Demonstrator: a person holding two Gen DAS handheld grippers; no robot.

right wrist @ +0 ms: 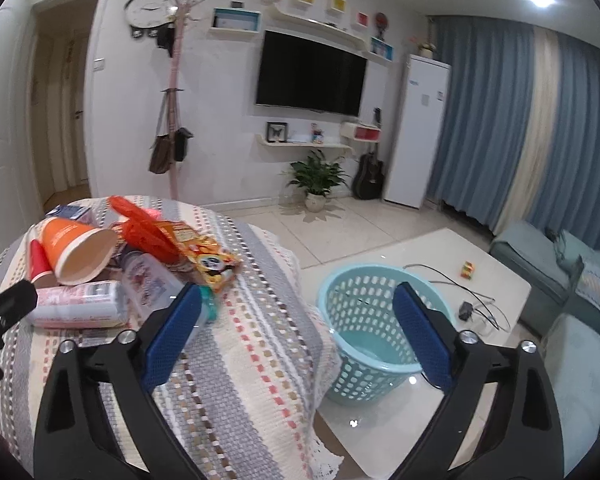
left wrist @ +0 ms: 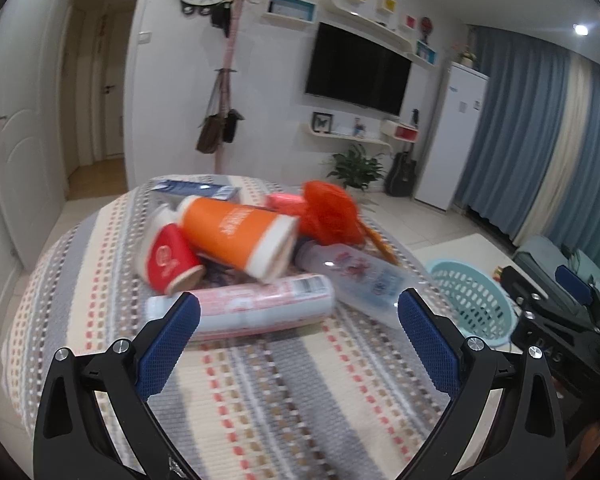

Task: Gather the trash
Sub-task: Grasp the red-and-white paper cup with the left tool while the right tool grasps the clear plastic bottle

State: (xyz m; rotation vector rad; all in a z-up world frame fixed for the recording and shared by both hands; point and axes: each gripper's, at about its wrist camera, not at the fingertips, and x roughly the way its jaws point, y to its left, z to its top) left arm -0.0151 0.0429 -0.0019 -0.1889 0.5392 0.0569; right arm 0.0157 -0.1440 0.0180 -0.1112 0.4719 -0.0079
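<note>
A pile of trash lies on a table with a striped woven cloth (left wrist: 260,392): an orange paper cup (left wrist: 236,236) on its side, a red cup (left wrist: 170,260), a pink-white can (left wrist: 244,310), a clear plastic bottle (left wrist: 360,280) and an orange plastic bag (left wrist: 328,212). My left gripper (left wrist: 298,340) is open and empty, just short of the can. My right gripper (right wrist: 296,336) is open and empty, above the table's right edge. A light blue basket (right wrist: 372,320) stands beside the table, empty. The right wrist view also shows a yellow snack wrapper (right wrist: 208,256).
The basket sits on a low white coffee table (right wrist: 420,256) with cables and a small cube toy (right wrist: 468,270). A sofa (right wrist: 572,280) is at the right. A blue box (left wrist: 196,189) lies at the table's far side. The right gripper (left wrist: 560,312) shows in the left view.
</note>
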